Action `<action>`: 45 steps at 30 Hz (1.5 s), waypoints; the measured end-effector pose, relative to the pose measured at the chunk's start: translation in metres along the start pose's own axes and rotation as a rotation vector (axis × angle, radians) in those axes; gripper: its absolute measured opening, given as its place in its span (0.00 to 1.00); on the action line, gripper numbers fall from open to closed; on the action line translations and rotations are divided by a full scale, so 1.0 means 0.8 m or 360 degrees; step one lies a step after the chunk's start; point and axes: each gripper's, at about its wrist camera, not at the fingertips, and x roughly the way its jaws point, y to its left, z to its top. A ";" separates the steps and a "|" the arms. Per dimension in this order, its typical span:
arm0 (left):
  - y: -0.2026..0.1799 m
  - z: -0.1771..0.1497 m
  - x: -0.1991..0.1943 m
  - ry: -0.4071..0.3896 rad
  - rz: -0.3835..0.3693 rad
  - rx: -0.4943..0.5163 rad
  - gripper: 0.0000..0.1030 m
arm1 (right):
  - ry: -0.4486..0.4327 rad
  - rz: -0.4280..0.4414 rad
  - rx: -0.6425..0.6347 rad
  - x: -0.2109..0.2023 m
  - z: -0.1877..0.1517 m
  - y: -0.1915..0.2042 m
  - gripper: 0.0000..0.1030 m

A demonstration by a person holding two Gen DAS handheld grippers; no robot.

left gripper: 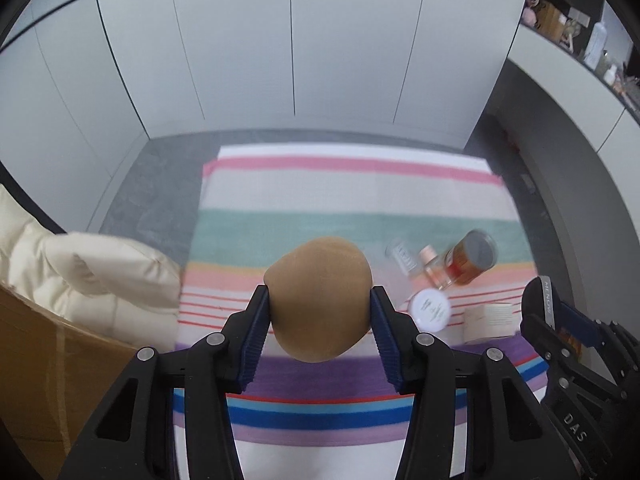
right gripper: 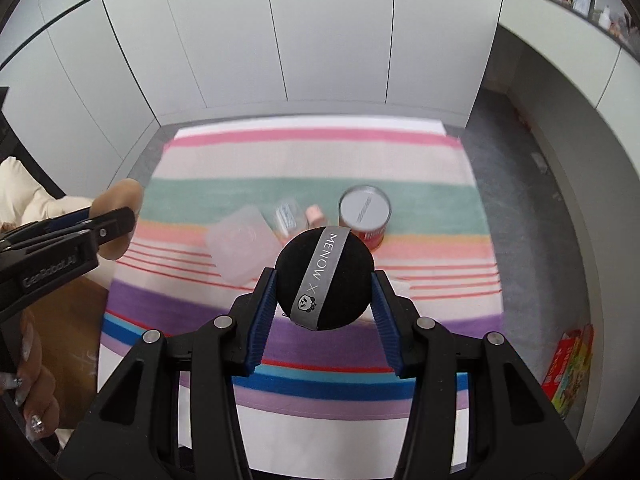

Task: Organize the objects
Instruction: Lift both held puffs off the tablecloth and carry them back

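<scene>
The left tool [left gripper: 320,300] is closed on a soft tan egg-shaped makeup sponge [left gripper: 320,296], with one blue pad pressing each side, and holds it up in the air above a striped cloth [left gripper: 340,196] of pink, green, purple and blue bands. The right tool [right gripper: 324,284] is closed on a round black powder puff [right gripper: 344,280] with a grey ribbon across it that reads MENOW, and holds it up above the same cloth. The cloth lies over a grey surface [left gripper: 152,192] in front of tall white cabinet doors [left gripper: 280,40]. On the cloth, near the green band, stands a small round tin with a grey lid and a red and orange label [right gripper: 365,210]. Just beside it is a small pink bottle [right gripper: 315,216], and next to that a small clear bottle [right gripper: 286,216]. A clear frosted plastic box [right gripper: 240,246] lies a little closer, on the thin red stripes. From the left view, a round white lid with tiny writing [left gripper: 431,308] and a pale cream box [left gripper: 490,320] sit close together near the purple band. A puffy cream jacket [left gripper: 100,276] rests on a brown cardboard box [left gripper: 44,360] at the left side. A bright red and yellow box [right gripper: 570,372] lies on the floor at the right.
</scene>
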 end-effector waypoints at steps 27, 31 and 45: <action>-0.033 0.069 -0.265 -0.0242 -0.0019 0.0004 0.49 | -0.0372 -0.0121 -0.0005 -0.276 0.133 0.017 0.47; -0.024 0.065 -0.286 -0.0276 0.0002 -0.0017 0.49 | -0.0420 -0.0111 -0.0022 -0.301 0.129 0.023 0.47; -0.015 0.034 -0.325 -0.0301 0.0058 -0.0005 0.49 | -0.0433 -0.0064 -0.0023 -0.324 0.094 0.028 0.47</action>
